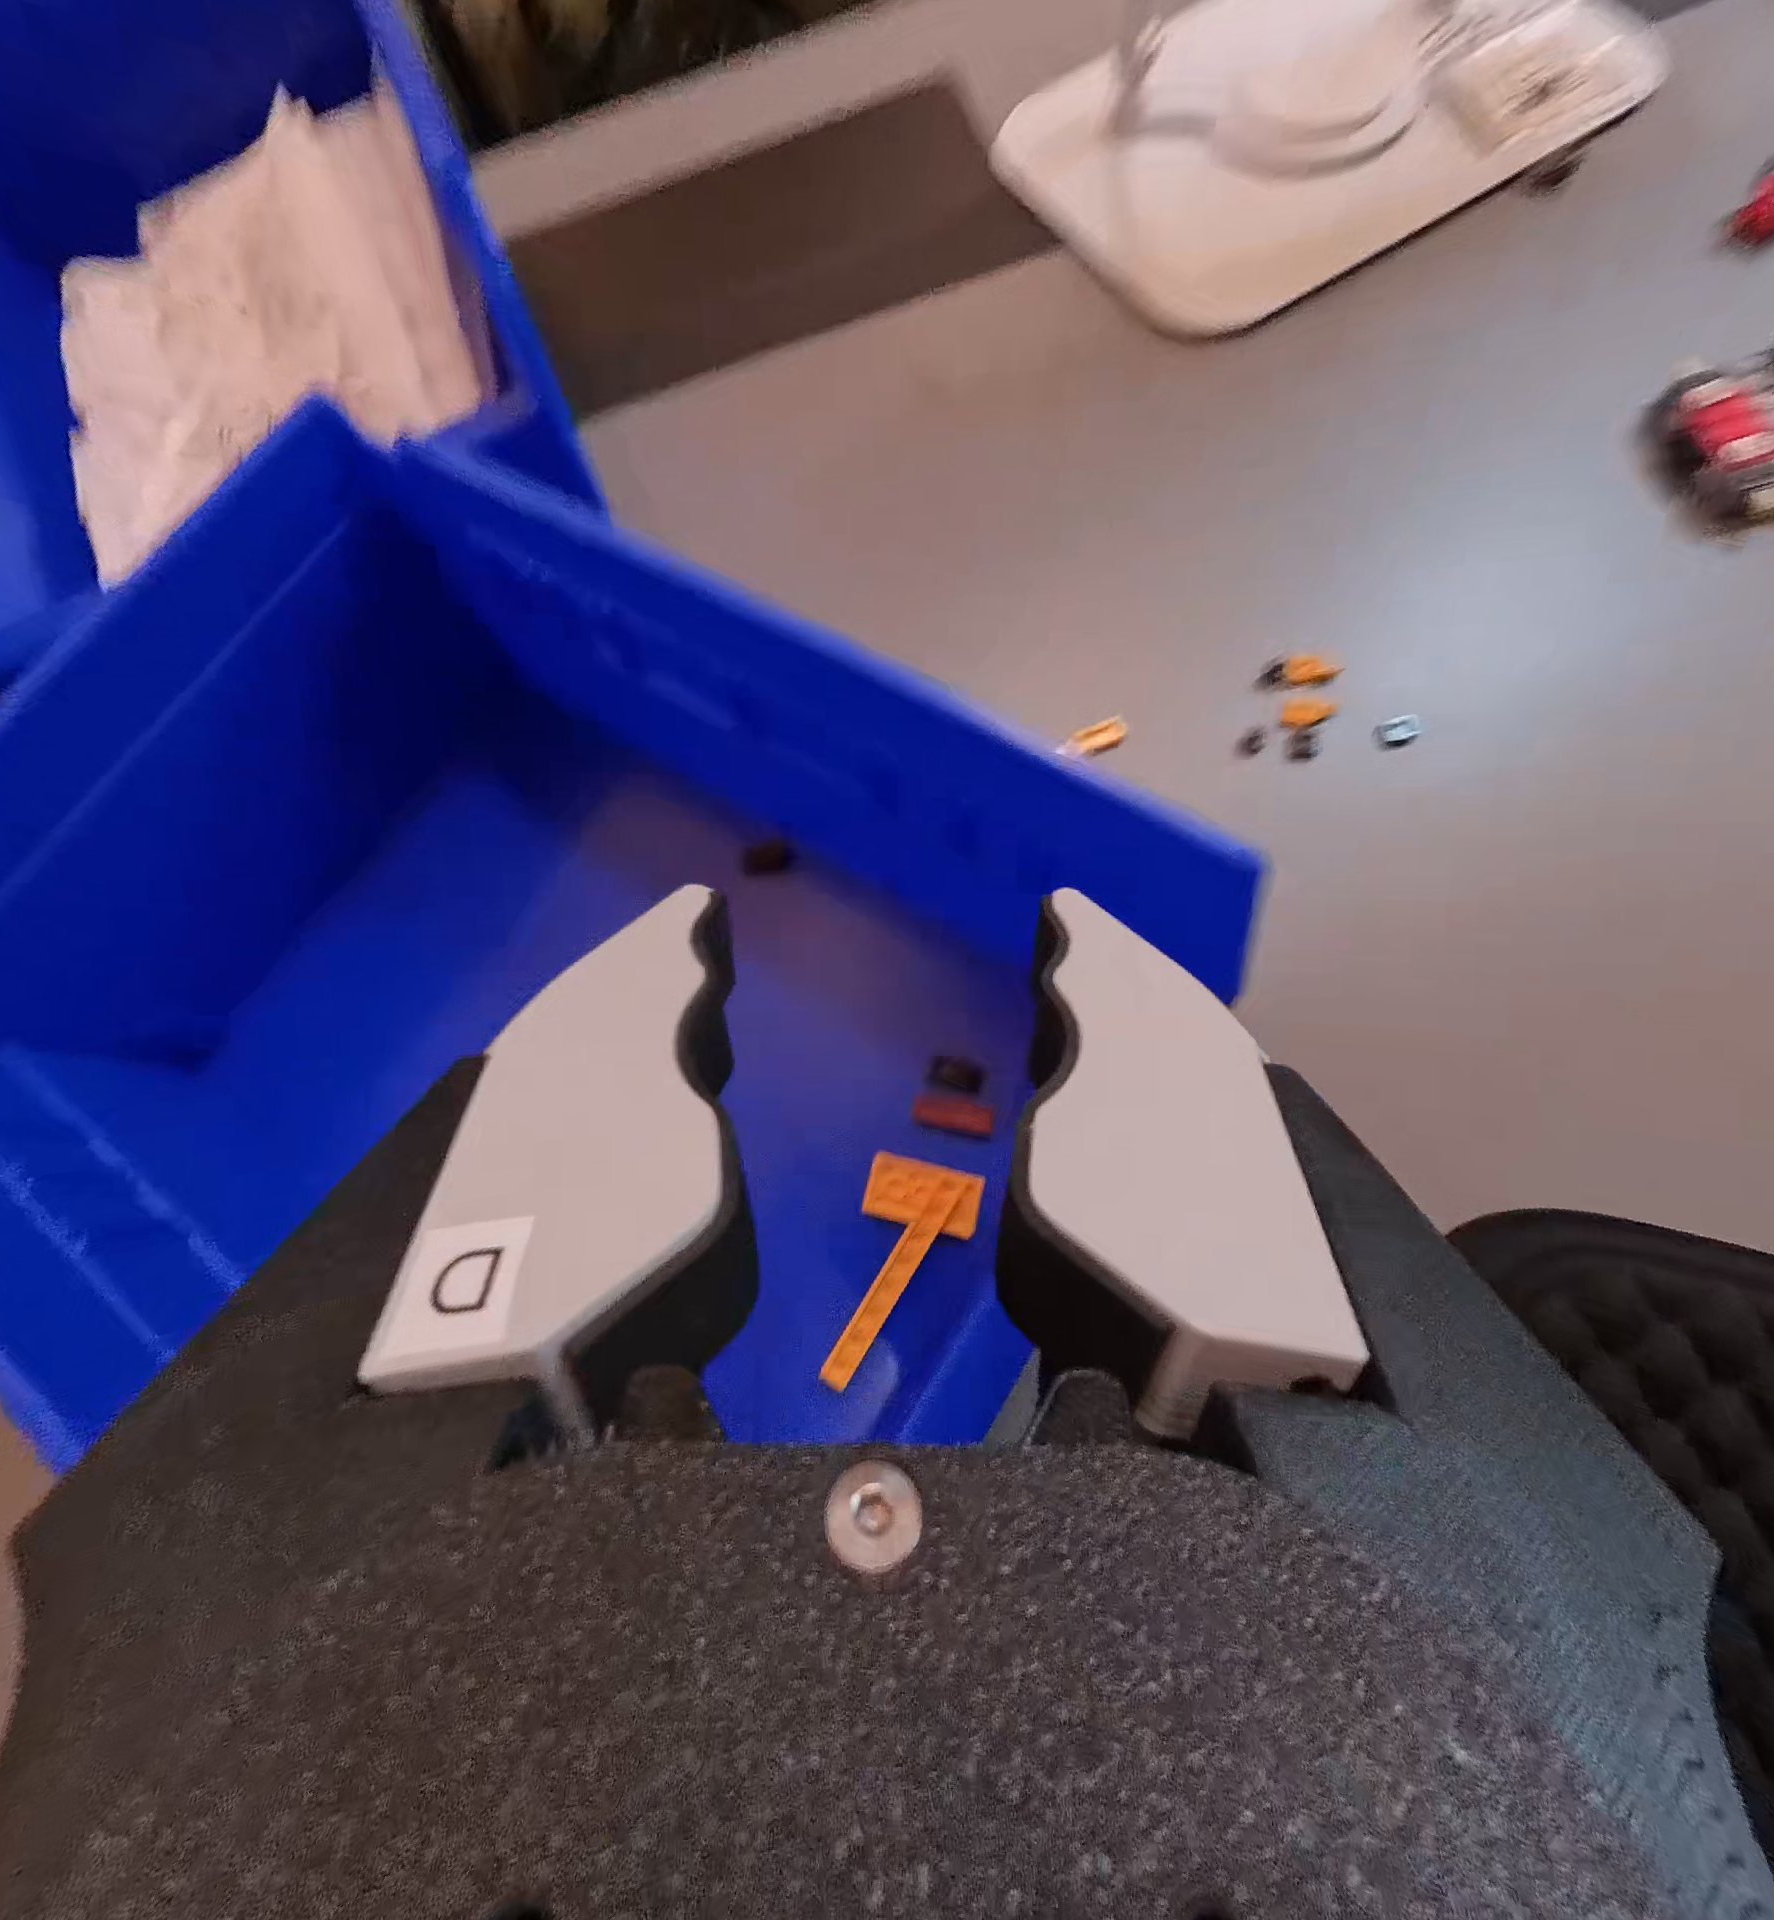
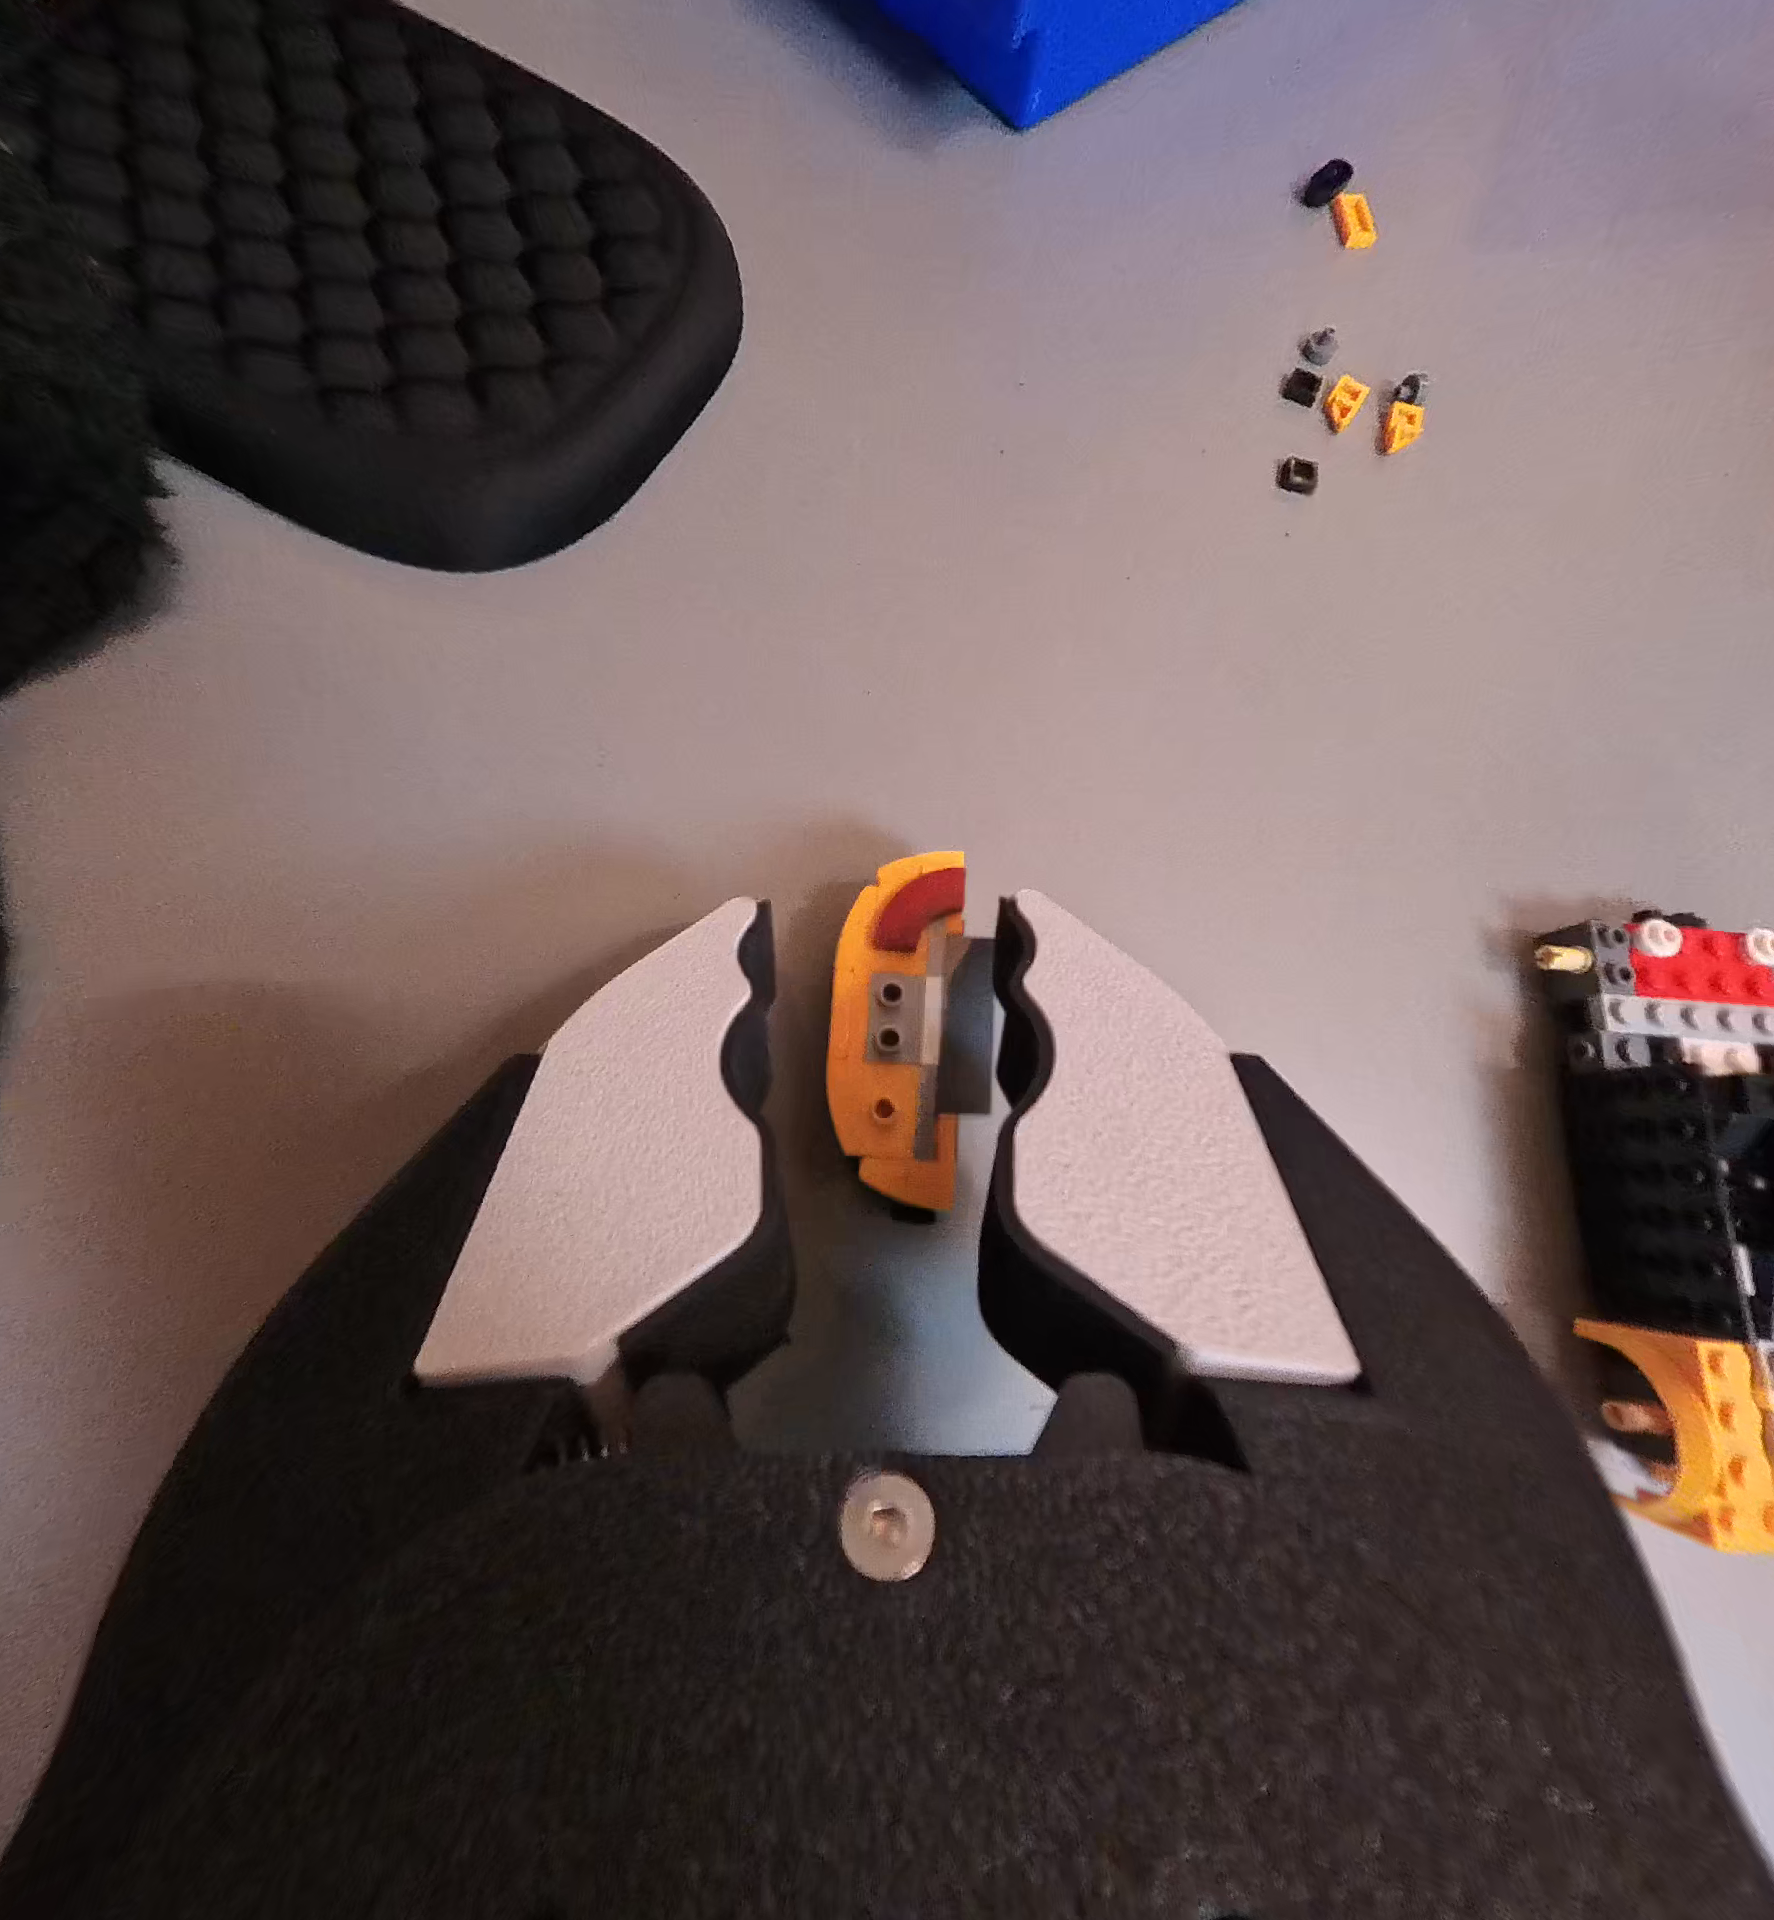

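Lying lengthwise between parted right fingers (image 2: 748,997), orange brick piece (image 2: 888,1039); left fingers (image 1: 644,997) spread.

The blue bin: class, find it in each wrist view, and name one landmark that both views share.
Left wrist view: the blue bin fills the left and centre, under the open left tongs.
Right wrist view: only a corner of the blue bin shows, at the top edge.
Shared landmark: the loose orange and black bricks on the grey table.
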The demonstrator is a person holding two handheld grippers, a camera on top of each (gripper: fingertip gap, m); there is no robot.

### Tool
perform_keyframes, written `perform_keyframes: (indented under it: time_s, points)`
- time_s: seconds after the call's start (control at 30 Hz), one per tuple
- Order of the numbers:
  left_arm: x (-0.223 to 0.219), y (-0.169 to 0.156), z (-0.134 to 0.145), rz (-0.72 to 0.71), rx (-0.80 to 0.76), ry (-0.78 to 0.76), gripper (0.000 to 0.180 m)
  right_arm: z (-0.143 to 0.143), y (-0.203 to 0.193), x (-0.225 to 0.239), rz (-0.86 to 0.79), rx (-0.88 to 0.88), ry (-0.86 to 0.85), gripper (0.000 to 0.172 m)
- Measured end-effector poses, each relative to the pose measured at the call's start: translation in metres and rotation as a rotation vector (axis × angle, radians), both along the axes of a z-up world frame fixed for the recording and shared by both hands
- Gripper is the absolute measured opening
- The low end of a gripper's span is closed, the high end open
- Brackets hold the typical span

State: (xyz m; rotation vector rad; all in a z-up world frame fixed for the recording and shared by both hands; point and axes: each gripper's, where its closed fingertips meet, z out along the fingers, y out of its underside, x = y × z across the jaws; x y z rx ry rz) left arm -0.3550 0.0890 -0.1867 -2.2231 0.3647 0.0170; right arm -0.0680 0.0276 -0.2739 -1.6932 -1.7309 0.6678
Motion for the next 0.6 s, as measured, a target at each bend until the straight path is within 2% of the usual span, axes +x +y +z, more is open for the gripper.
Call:
perform_keyframes:
  time_s: [0.13, 0.23, 0.3, 0.4, 0.53, 0.6]
  points:
    - [0.076, -0.014, 0.032, -0.318, 0.150, -0.121, 0.030, -0.007, 0.004, -0.003, 0.012, -0.013, -0.040, 0.028]
    - [0.145, -0.031, 0.033, -0.592, 0.151, -0.209, 0.030, -0.006, 0.003, -0.003, 0.045, 0.008, -0.038, 0.023]
    - [0.190, -0.042, 0.017, -0.774, 0.101, -0.235, 0.032, 0.000, -0.001, -0.005, 0.081, 0.031, 0.018, 0.023]
    - [0.239, -0.054, -0.020, -0.964, -0.001, -0.222, 0.033, 0.012, -0.008, -0.006, 0.120, 0.035, 0.094, 0.023]
    - [0.277, -0.068, -0.054, -1.090, -0.137, -0.268, 0.028, 0.007, -0.010, -0.002, 0.122, 0.043, 0.064, 0.023]
    - [0.286, -0.070, -0.068, -1.113, -0.170, -0.232, 0.026, 0.004, -0.013, -0.003, 0.127, 0.020, 0.054, 0.023]
